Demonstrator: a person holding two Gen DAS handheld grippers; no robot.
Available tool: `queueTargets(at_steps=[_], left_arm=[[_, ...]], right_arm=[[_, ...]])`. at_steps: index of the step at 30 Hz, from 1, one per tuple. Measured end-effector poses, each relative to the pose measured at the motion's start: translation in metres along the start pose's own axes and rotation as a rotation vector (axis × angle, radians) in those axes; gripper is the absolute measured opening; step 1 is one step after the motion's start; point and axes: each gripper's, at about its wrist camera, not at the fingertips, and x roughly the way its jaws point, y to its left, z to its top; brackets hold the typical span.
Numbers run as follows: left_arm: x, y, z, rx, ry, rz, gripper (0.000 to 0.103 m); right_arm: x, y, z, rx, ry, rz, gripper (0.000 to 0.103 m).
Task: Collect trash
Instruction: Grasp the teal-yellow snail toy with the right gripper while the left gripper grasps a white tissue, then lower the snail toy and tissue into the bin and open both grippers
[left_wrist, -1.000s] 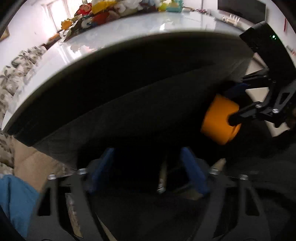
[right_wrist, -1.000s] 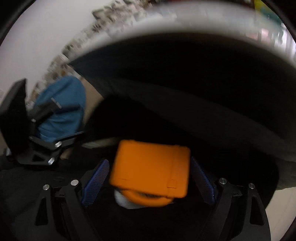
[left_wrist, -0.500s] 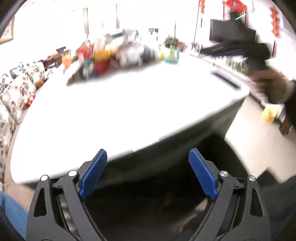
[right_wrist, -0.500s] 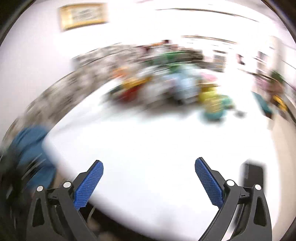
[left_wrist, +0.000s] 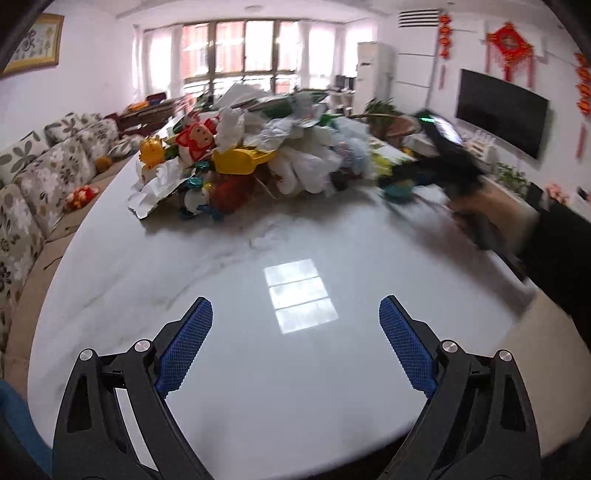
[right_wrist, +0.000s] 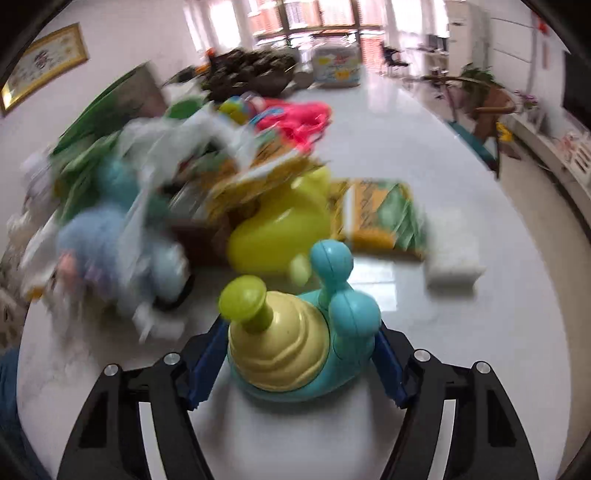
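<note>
L gripper (left_wrist: 295, 325): my jaws wide, nothing betw. them — bare bench (left_wrist: 295, 387) below.
R gripper (right_wrist: 299, 354): my jaws closing round snail toy (right_wrist: 303, 350) — contact unclear.

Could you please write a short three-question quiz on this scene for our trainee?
1. True or false: the left gripper has nothing between its pads.
2. What sits between the right gripper's pads? A) tissue B) snail toy C) green packet
3. Fill in: the pile lies on a white ____.

Key: 1 true, only bare table beneath it. 2 B, the snail toy, as the gripper is closing. 3 table.
</note>
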Motion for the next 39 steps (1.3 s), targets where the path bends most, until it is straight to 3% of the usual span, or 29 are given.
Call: queueTargets(at_steps=[5, 8, 11, 15, 17, 19, 20, 22, 26, 31, 35, 39], left_arm=[[0.049, 0.005, 0.060, -0.059, -0.019, 0.007, 0.089], [0.070, -0.002, 0.100, -0.030, -0.057, 0.020, 0.089], [0.103, -0.012, 0.142, 0.036, -0.071, 0.086, 0.089], [0.143, -0.004, 0.170, 0.026, -0.027, 0.155, 0.089], [0.156, 0.004, 0.175, 0.021, -0.019, 0.194, 0.083], [0.164, 0.010, 0.177, 0.023, 0.005, 0.092, 0.042], [0.162, 0.010, 0.177, 0.024, 0.012, 0.082, 0.032], [0.149, 0.005, 0.173, 0.051, 0.002, 0.088, 0.002], [0.072, -0.013, 0.150, 0.128, -0.142, 0.017, 0.002], [-0.029, -0.035, 0.099, 0.189, -0.231, -0.075, 0.002], [-0.094, -0.051, 0.033, 0.256, -0.229, -0.137, 0.002], [-0.124, -0.067, -0.040, 0.296, -0.124, -0.197, 0.002]], right_arm=[[-0.052, 0.015, -0.047, -0.037, -0.057, 0.152, 0.069], [-0.089, 0.028, -0.075, -0.094, -0.097, 0.205, 0.069], [-0.109, 0.028, -0.090, -0.103, -0.114, 0.254, 0.069], [-0.125, 0.025, -0.107, -0.099, -0.126, 0.284, 0.070], [-0.125, 0.024, -0.108, -0.100, -0.134, 0.290, 0.070], [-0.125, 0.022, -0.109, -0.101, -0.153, 0.282, 0.070], [-0.126, 0.021, -0.110, -0.099, -0.158, 0.283, 0.070], [-0.127, 0.020, -0.111, -0.087, -0.171, 0.290, 0.070], [-0.138, 0.025, -0.117, -0.095, -0.192, 0.298, 0.070], [-0.156, 0.043, -0.129, -0.126, -0.194, 0.343, 0.070], [-0.176, 0.067, -0.156, -0.176, -0.168, 0.417, 0.070], [-0.186, 0.094, -0.200, -0.252, -0.087, 0.510, 0.070]])
